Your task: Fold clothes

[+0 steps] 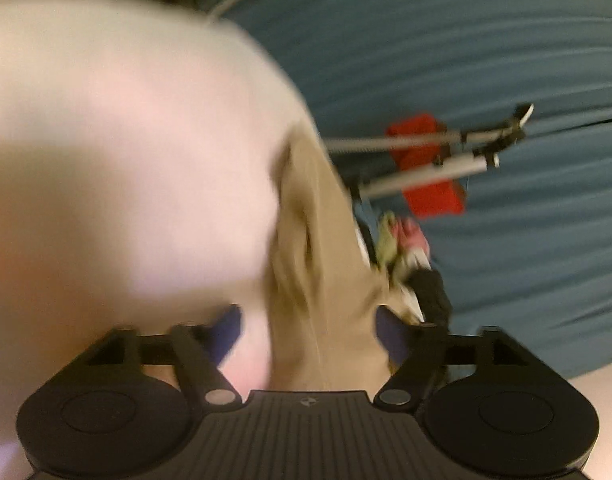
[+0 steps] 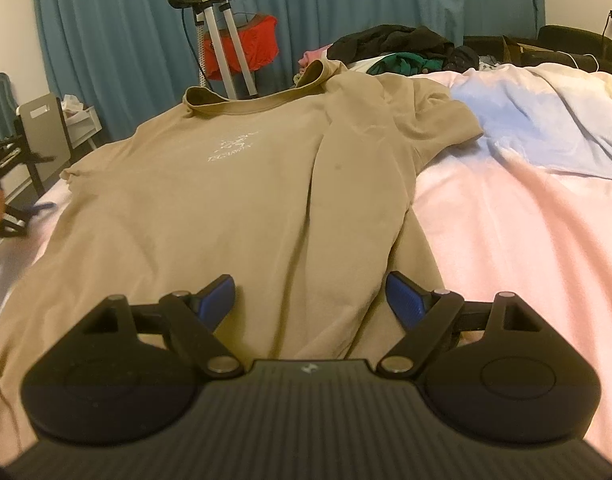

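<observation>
A tan T-shirt [image 2: 226, 184] with a small white chest print lies spread face up on the pink bedsheet [image 2: 506, 240], collar at the far end. My right gripper [image 2: 310, 300] hovers open over the shirt's near hem, and fabric lies under the gap without being pinched. In the left wrist view the picture is blurred. There my left gripper [image 1: 308, 332] stands open, with a strip of the tan T-shirt [image 1: 322, 280] running between its blue pads; the left pad [image 1: 226, 332] is over the pink bedsheet [image 1: 126, 140]. The left gripper [image 2: 10, 208] also shows at the shirt's left sleeve side, held by a hand.
A pile of dark and green clothes [image 2: 402, 48] sits beyond the collar. A steamer stand [image 2: 222, 32] with a red garment [image 2: 258, 44] stands before the teal curtain [image 2: 106, 40]. A grey chair [image 2: 42, 136] is off the bed's left edge. A pale blue blanket patch [image 2: 526, 120] lies to the right.
</observation>
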